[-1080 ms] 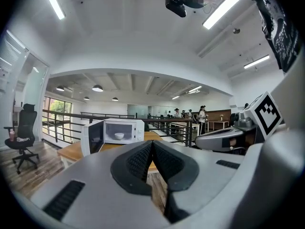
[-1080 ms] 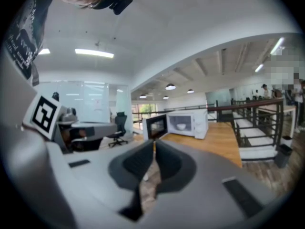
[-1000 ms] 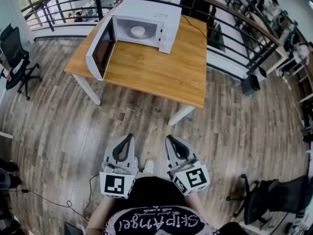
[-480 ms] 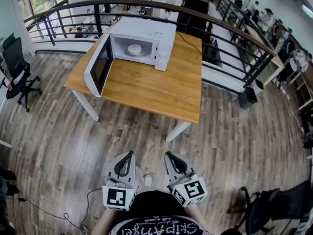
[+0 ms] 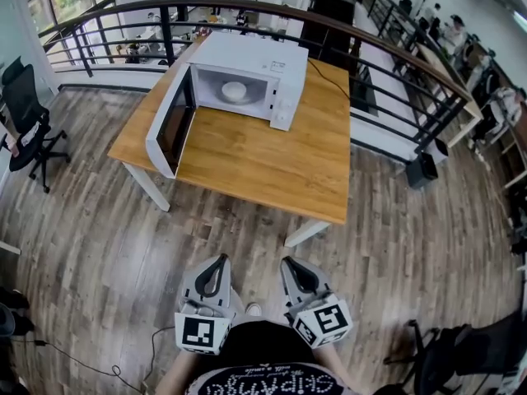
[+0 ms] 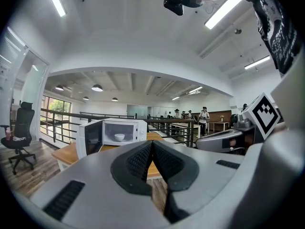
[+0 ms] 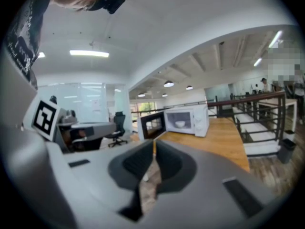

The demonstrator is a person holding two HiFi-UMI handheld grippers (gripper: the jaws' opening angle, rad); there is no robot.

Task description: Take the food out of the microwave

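Note:
A white microwave (image 5: pixel 251 79) stands at the far side of a wooden table (image 5: pixel 272 159), its door (image 5: pixel 169 122) swung wide open to the left. Inside sits a white bowl (image 5: pixel 234 91), also seen as the bowl (image 6: pixel 119 137) in the left gripper view and the bowl (image 7: pixel 180 124) in the right gripper view. My left gripper (image 5: pixel 219 259) and right gripper (image 5: pixel 287 262) are both shut and empty, held side by side over the wooden floor, well short of the table's near edge. The left gripper (image 6: pixel 152 142) and right gripper (image 7: pixel 155 143) point toward the table.
A black railing (image 5: pixel 387 56) curves behind the table. Office chairs stand at the left (image 5: pixel 25 105) and at the lower right (image 5: pixel 461 344). A cable (image 5: pixel 74 360) lies on the floor at lower left. A black box (image 5: pixel 422 168) sits right of the table.
The table and microwave shifted slightly in the head view as the person moved over the floor. Both grippers kept shut and stayed side by side.

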